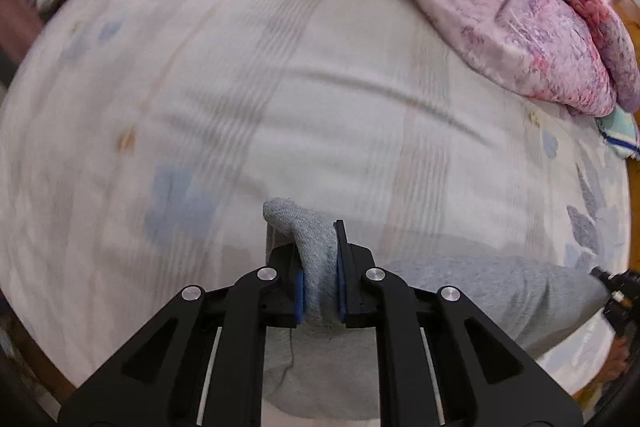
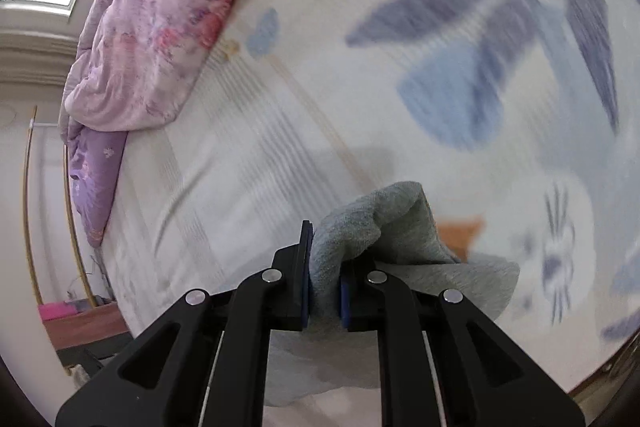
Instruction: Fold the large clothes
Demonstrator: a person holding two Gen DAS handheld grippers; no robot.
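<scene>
Left gripper (image 1: 320,291): fingers pinching a bunched fold of the grey garment (image 1: 460,291), cloth standing up between the blue pads. Right gripper (image 2: 324,293): fingers likewise clamped on a raised fold of the same grey garment (image 2: 400,227). The garment hangs from both grips over the bed (image 1: 280,87), its span running between the two grippers. A pink floral quilt (image 1: 520,19) lies heaped at the bed's far edge. Both views are motion-blurred.
</scene>
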